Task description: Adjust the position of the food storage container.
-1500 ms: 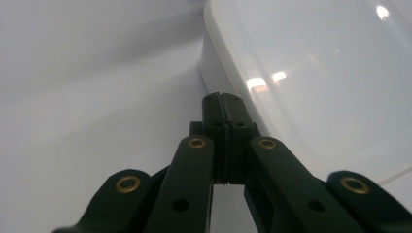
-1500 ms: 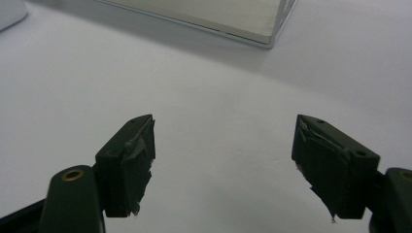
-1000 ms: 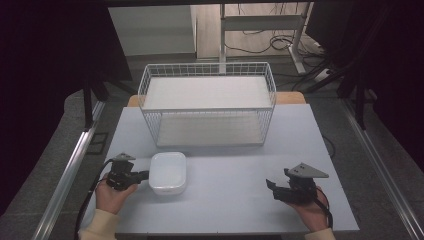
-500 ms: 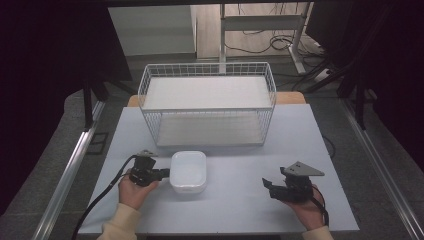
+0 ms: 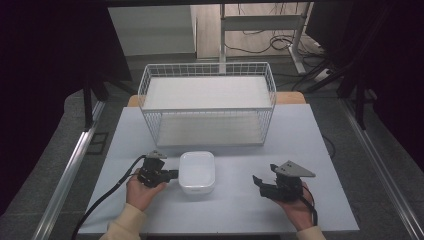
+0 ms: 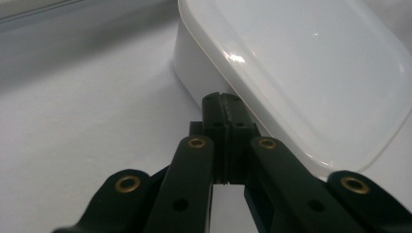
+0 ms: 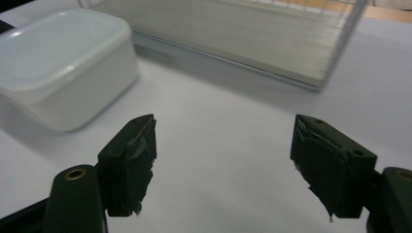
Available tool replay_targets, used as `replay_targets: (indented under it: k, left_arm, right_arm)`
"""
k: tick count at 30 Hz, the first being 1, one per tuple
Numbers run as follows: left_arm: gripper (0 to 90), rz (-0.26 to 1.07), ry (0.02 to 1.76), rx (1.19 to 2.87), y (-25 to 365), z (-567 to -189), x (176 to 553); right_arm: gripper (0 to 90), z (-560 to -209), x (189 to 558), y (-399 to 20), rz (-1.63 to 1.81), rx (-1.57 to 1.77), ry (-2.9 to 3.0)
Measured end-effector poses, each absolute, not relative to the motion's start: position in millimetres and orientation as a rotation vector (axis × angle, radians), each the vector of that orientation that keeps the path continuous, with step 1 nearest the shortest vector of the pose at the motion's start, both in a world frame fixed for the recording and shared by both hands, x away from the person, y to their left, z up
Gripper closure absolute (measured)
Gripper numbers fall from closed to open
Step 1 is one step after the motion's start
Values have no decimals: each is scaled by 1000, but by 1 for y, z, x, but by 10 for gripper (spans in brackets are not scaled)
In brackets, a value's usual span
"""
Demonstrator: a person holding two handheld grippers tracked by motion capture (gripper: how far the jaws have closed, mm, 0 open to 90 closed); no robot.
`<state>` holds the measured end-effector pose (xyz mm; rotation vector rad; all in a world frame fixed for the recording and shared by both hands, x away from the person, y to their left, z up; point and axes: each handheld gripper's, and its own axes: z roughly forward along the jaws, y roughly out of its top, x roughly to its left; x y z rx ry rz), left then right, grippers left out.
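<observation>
A pale blue-grey table [image 5: 240,212] is seen from above, with a person's two forearms entering from the bottom edge. A white lidded plastic container [image 5: 197,172] is placed near the middle of the table, just in front of a white wire basket [image 5: 207,102] that is set at the far side.

The left gripper [image 5: 172,174] is held just left of the container, low over the table. Its jaws are pressed fully together with nothing between them, and in the left gripper view their closed tips [image 6: 224,108] are seen touching, or all but touching, the container's [image 6: 311,73] side wall just under the lid's rim.

The right gripper [image 5: 258,182] is held to the right, well apart from the container, with its tips pointed towards it. Its jaws are spread wide with only bare table between them, as is shown in the right gripper view, where worn black pads [image 7: 136,165] are seen, with the container [image 7: 63,68] off to one side.
</observation>
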<state>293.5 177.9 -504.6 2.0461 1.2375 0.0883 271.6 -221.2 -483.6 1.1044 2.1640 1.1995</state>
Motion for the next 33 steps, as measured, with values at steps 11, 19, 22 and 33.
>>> replay_targets:
  k: [11, 19, 22, 33]
  left_arm:
    - [899, 64, 1158, 2089, 148, -508, 297]
    - [895, 135, 1133, 2079, 156, -501, 292]
    - [885, 158, 1134, 2049, 162, -496, 285]
    - [364, 249, 1181, 1867, 180, -476, 255]
  right_arm:
    - [249, -469, 294, -201, 1230, 1178, 2178]
    - [248, -469, 290, -202, 1271, 1134, 2173]
    - [248, -475, 288, -207, 1259, 1131, 2212]
    - [231, -479, 288, -198, 1261, 1064, 2334]
